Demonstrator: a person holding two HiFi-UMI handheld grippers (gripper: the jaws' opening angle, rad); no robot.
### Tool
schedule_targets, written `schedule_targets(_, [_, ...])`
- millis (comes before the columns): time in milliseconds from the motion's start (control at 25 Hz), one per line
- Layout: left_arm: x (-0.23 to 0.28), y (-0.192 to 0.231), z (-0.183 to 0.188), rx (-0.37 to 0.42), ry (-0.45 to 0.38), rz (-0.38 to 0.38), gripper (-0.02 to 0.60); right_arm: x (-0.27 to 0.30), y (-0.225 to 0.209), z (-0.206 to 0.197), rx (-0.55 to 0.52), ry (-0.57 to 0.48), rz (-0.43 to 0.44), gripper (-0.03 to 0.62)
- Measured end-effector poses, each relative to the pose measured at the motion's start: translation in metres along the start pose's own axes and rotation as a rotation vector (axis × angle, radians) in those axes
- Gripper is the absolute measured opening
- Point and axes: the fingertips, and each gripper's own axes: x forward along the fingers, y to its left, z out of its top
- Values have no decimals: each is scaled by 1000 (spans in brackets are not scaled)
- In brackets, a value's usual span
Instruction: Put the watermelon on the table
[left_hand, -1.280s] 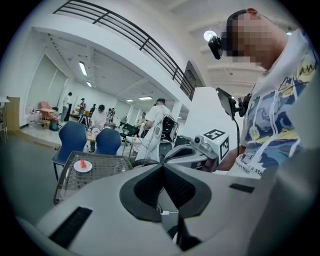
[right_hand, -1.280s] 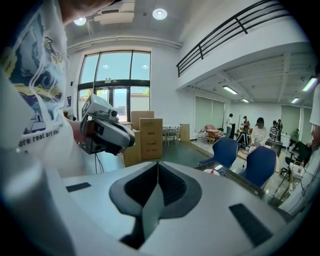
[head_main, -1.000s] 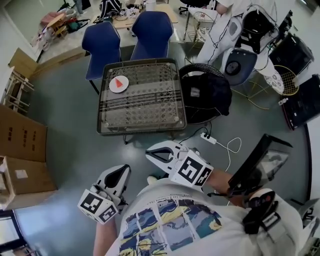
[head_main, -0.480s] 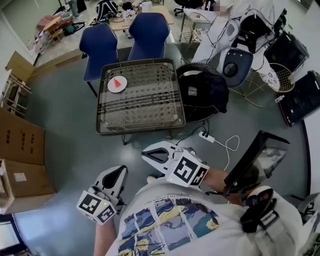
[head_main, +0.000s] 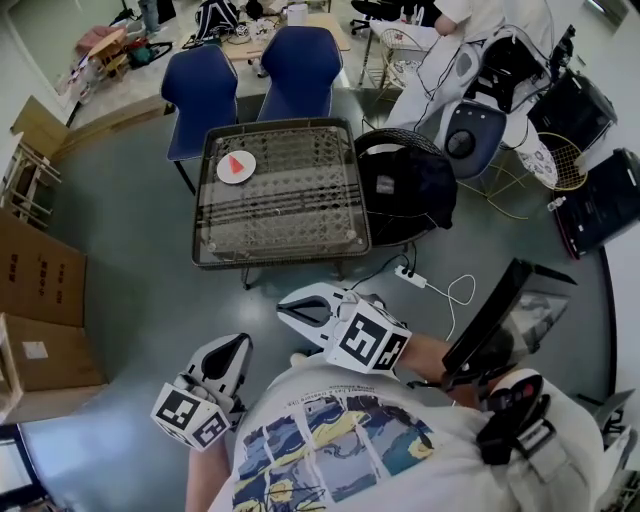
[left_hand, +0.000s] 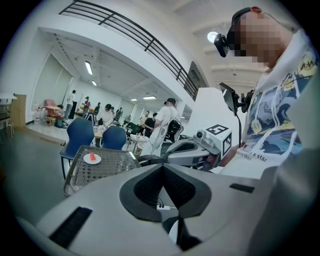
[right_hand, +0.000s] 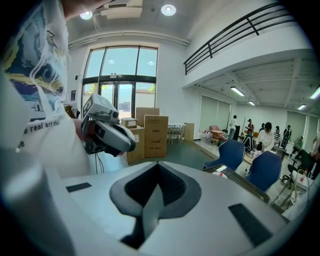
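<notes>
The watermelon (head_main: 236, 165), a small red wedge, sits on a white plate (head_main: 222, 176) near the far-left corner of the table (head_main: 290, 205). That is the corner closest to the two blue chairs (head_main: 203, 92). By way of the plate, the fruit already rests on the table.

You hold both pairs of tongs low and close to your body, over the grey floor on the near side of the table. Both are well apart from the slice. The left tongs (head_main: 233, 350) are clenched: in the left gripper view the dark pads (left_hand: 150, 186) meet at the tip with nothing between them. The right tongs (head_main: 298, 310) are clenched as well, pads pressed together and empty. The left gripper view looks toward the table, with the wedge (left_hand: 92, 158) small and far beyond the jaws.

As to the step in hand, I judge that this scene fits two readings:
- The slice has been delivered on its plate and you are standing back.
- It waits on the plate to be moved onto the mesh top itself.

Nothing here settles which, so I would not name a next move. What the views do settle is that neither pair of tongs is gripping anything or is within reach of the table's near edge.
</notes>
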Motion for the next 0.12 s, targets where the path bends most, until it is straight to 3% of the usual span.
schedule_targets(120, [-1, 1, -2, -2, 5, 1, 9, 2, 1, 1, -5, 4, 5, 9])
